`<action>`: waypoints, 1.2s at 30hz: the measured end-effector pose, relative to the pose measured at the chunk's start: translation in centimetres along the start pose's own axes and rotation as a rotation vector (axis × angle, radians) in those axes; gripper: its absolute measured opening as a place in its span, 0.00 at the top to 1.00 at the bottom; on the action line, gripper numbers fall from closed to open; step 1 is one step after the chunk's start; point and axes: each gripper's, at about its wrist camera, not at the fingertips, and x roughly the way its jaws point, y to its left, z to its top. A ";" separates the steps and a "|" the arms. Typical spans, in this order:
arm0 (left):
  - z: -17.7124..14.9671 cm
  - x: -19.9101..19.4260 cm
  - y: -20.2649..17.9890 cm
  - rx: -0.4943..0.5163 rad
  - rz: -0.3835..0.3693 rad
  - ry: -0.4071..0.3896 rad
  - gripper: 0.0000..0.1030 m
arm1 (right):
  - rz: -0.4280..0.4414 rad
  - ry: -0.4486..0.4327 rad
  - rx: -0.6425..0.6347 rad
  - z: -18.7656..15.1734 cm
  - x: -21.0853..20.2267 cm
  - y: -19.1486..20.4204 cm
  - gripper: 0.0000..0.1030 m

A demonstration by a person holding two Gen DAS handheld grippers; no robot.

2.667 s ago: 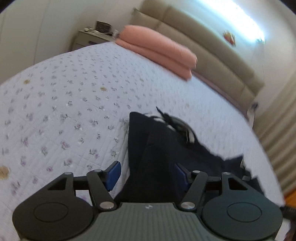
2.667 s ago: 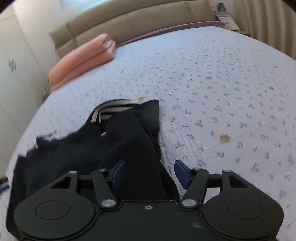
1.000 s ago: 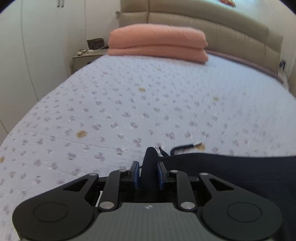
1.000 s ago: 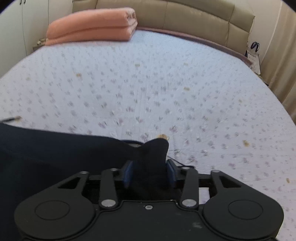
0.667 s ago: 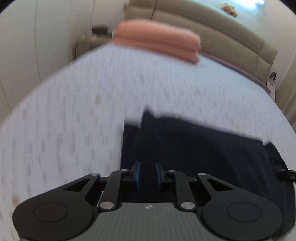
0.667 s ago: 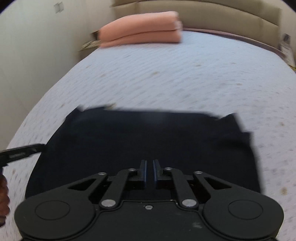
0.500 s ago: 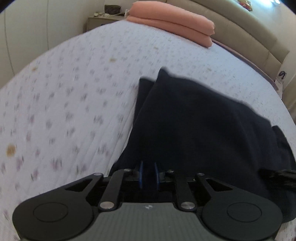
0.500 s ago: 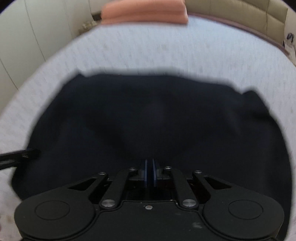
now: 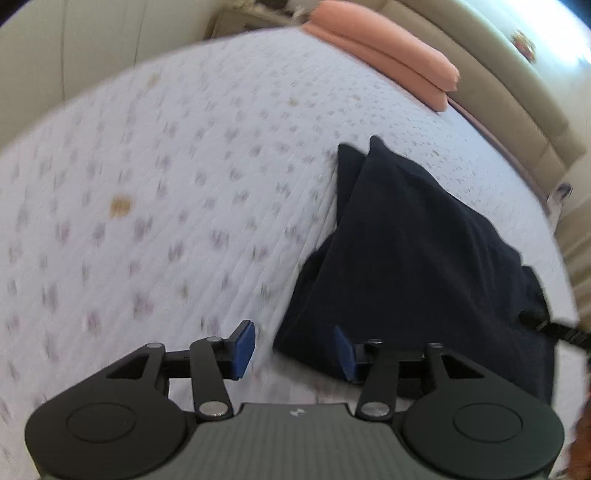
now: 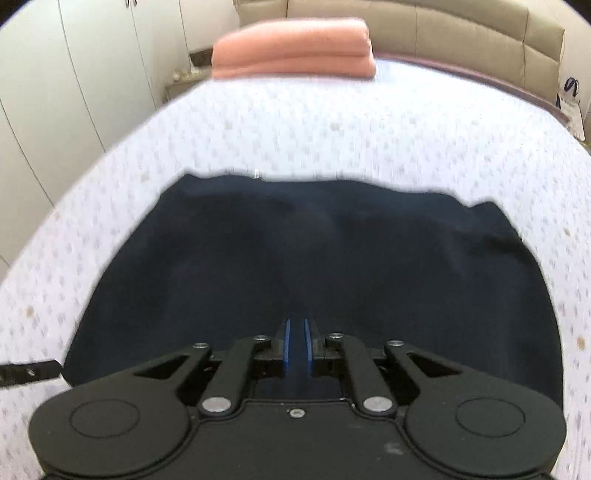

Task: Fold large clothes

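Jaws: left gripper (image 9: 291,349) opening, blue pads apart, nothing pressed between them; the near corner of the dark garment (image 9: 417,251) lies just ahead of the gap. Half a second ago these pads were clenched on that same edge, so the cloth has just been let go. Right gripper (image 10: 297,345) clenched, pads nearly together; a thin dark strip between them may be garment edge, cannot confirm.

Change: a second ago both grippers carried the garment's edge stretched out over the bed; now the cloth lies doubled and flat on the quilted bedspread (image 9: 166,184), near its front edge. Judgement: this fold is laid; left release done, right release pending, then smoothing or a further fold.

Count: one dark garment, two grippers, one bed, one stack of folded pink bedding (image 10: 293,48) at the headboard (image 10: 461,33), well apart from the garment.
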 end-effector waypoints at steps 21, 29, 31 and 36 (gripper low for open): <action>6.3 10.3 0.5 0.082 -0.382 0.009 0.18 | 0.004 0.047 0.136 -3.9 2.4 -0.8 0.96; 5.3 11.1 2.3 -0.005 -0.501 0.109 0.73 | 0.008 0.055 0.126 -3.6 2.2 -1.0 0.96; 5.4 11.6 2.4 -0.021 -0.499 0.120 0.71 | 0.012 0.057 0.123 -3.3 1.9 -1.0 0.96; 5.6 12.9 2.2 -0.043 -0.562 0.150 0.53 | -0.011 -0.034 0.100 -2.1 -0.6 -0.6 0.92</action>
